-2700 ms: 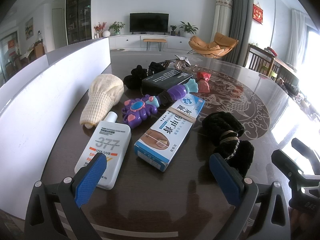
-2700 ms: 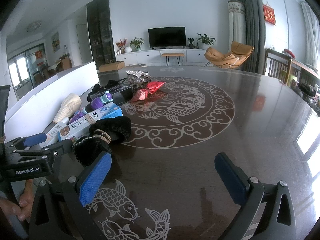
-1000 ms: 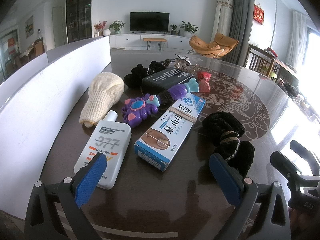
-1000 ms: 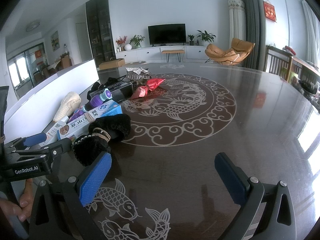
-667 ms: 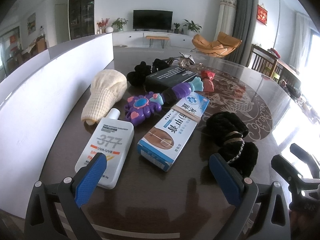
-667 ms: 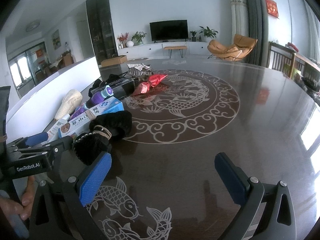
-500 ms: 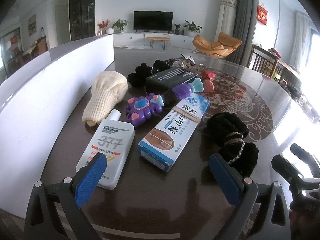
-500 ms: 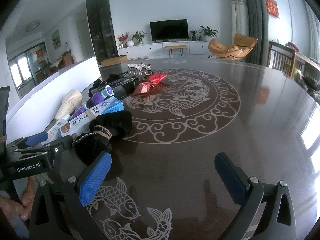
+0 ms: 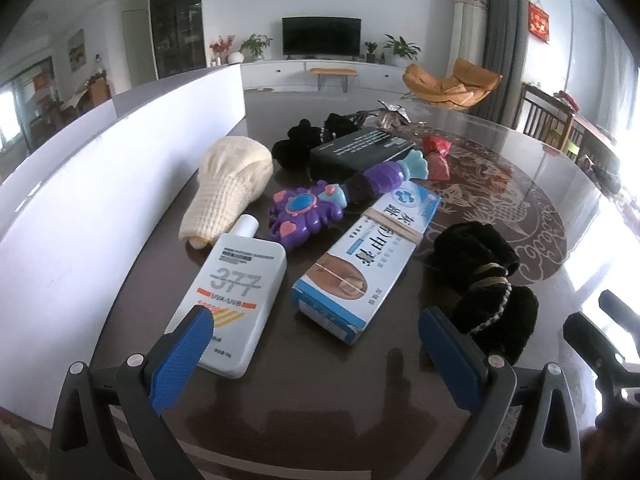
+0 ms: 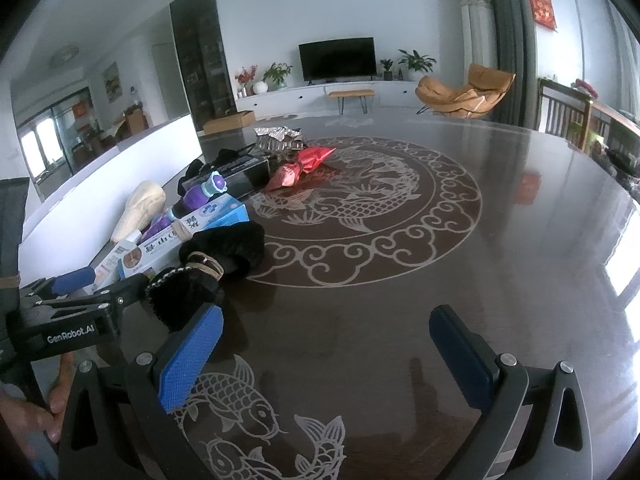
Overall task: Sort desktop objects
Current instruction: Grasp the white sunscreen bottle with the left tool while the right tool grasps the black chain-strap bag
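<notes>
On the dark table lie a white sunscreen bottle (image 9: 234,292), a blue-and-white ointment box (image 9: 366,258), a purple toy wand (image 9: 336,200), a cream knitted cloth (image 9: 230,184), a black box (image 9: 360,152) and a black furry scrunchie (image 9: 480,272). My left gripper (image 9: 316,354) hovers open just short of the bottle and box, holding nothing. My right gripper (image 10: 328,354) is open over bare table, with the scrunchie (image 10: 216,258) beyond its left finger.
A white panel wall (image 9: 100,168) runs along the table's left side. A red wrapper (image 10: 302,168) and crumpled foil (image 10: 280,138) lie farther back. The dragon-patterned table (image 10: 400,208) stretches to the right. A person's hand (image 10: 36,412) holds the left tool.
Both views have shifted only slightly; the objects sit marginally lower and nearer in the left wrist view. Both grippers stay open and nothing on the table has moved.
</notes>
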The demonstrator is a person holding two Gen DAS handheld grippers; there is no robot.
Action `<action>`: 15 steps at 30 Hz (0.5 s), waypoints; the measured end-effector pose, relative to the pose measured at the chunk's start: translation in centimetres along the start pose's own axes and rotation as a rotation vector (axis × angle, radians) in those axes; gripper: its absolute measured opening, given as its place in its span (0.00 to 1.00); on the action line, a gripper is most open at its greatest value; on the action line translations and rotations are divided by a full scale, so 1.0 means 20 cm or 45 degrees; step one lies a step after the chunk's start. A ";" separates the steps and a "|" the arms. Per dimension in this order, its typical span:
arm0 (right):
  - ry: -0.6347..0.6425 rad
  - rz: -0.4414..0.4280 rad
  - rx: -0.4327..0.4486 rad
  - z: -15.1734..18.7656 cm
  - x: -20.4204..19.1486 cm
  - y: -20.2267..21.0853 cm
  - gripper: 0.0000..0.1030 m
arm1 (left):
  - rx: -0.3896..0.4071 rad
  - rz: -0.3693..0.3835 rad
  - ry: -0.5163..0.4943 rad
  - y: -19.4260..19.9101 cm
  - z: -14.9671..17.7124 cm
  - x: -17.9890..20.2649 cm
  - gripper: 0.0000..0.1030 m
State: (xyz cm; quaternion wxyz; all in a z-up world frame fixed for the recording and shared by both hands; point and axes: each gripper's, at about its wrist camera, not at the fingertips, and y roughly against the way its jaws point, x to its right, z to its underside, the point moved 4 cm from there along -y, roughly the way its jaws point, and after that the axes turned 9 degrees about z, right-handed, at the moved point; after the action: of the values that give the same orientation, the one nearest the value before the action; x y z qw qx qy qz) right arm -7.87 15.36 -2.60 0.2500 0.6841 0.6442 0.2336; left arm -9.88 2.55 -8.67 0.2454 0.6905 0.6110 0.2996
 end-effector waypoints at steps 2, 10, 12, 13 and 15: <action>0.005 -0.012 -0.002 0.00 0.00 0.00 1.00 | -0.004 -0.012 0.008 -0.02 0.00 -0.03 1.00; -0.003 -0.038 0.007 0.00 0.01 0.02 1.00 | -0.033 -0.063 -0.018 -0.01 0.01 -0.08 1.00; -0.004 -0.034 0.012 0.00 0.01 0.02 1.00 | -0.039 -0.076 -0.036 -0.01 0.01 -0.08 1.00; -0.005 -0.032 0.014 0.00 0.01 0.02 1.00 | -0.040 -0.079 -0.041 -0.01 0.01 -0.08 1.00; -0.001 -0.031 0.013 0.00 0.01 0.02 1.00 | -0.035 -0.093 -0.048 -0.01 0.02 -0.08 1.00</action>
State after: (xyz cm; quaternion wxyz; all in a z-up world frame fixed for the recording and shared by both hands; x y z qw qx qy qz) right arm -7.60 15.50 -2.33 0.2496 0.6775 0.6536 0.2269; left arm -9.83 0.98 -9.18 0.2771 0.6698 0.6268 0.2859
